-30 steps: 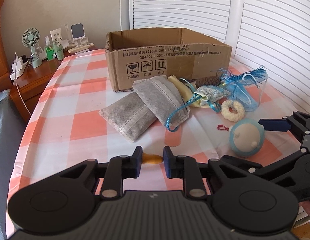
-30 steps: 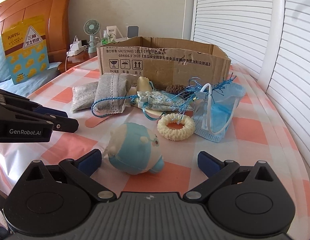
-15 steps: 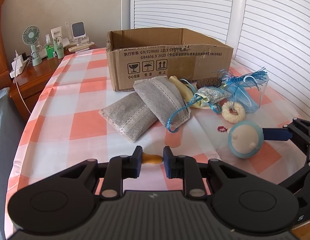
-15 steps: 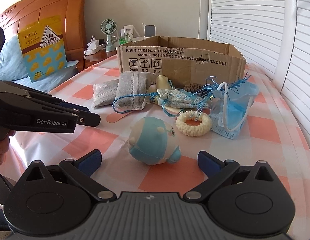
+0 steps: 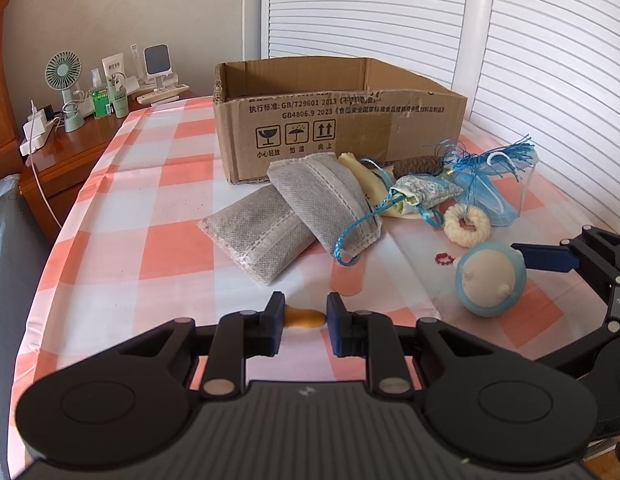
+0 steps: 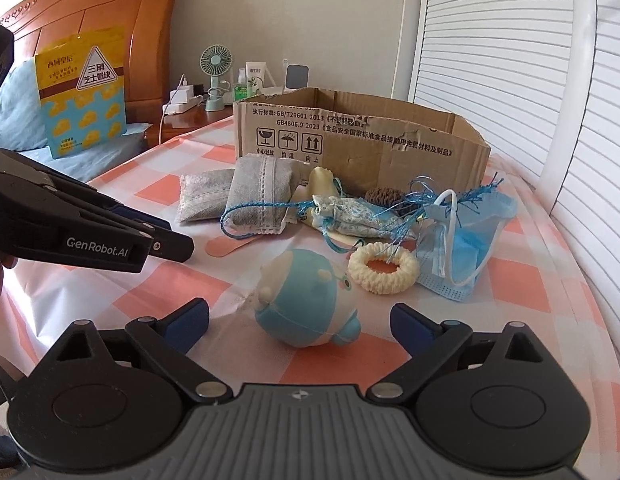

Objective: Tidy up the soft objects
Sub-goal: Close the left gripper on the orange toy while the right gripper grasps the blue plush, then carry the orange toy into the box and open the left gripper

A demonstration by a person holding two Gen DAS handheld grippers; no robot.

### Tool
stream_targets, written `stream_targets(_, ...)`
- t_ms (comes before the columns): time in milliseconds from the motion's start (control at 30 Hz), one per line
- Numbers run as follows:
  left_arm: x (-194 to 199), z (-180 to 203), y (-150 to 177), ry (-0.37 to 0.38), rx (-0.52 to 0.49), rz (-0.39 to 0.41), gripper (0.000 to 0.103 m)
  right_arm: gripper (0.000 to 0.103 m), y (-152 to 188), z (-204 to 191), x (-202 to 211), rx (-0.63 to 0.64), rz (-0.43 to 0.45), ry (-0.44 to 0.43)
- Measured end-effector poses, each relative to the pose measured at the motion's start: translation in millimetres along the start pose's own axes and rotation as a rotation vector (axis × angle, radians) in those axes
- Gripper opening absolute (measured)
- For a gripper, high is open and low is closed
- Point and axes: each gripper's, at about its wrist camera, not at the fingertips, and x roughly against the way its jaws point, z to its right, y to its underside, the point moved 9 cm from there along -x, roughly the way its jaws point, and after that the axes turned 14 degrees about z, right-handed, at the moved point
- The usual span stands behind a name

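Checked tablecloth (image 6: 510, 312) bears a blue plush toy (image 6: 306, 300) between the closing right hand-held gripper (image 6: 298, 318).

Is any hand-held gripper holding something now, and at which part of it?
Left hand-held gripper: shut on a small orange object, gripped across its ends. Right hand-held gripper: open, holding nothing; the blue plush toy lies between its jaws, which have just been closing.

On the tabletop (image 5: 122, 252) stands one cardboard box (image 5: 338, 128). In front of it lie two grey fabric pouches (image 5: 258, 232) (image 5: 326, 200), one blue-and-cream round plush toy (image 6: 306, 300), one cream knitted ring (image 6: 384, 266), one floral drawstring sachet (image 6: 350, 216), one blue face mask (image 6: 466, 240), one brown woven piece (image 5: 416, 166), one cream soft piece (image 6: 322, 180), one small red bead loop (image 5: 444, 258) and one small orange piece (image 5: 306, 318). On the nightstand stands one handheld fan (image 5: 64, 76).
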Motion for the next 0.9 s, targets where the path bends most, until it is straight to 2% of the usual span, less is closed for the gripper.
stream_targets(233,0,1,1,-0.001,-0.002,0.002,0.021,0.075,-7,0,-7,0.01,0.004,0.006)
stream_targets(333,0,1,1,-0.002,-0.003,0.001,0.021,0.066,-9,-1,-8,0.007,-0.002,-0.002)
stream_targets(400,0,1,1,-0.001,-0.006,-0.001,0.021,0.056,-10,-1,-7,0.009,-0.003,0.005)
stream_targets(633,1,0,0,0.011,-0.025,-0.019,0.02,0.054,-11,3,-5,0.009,-0.033,0.017)
stream_targets(900,11,0,-10,0.081,-0.072,-0.057,0.02,0.054,-25,9,7,0.006,-0.061,-0.012)
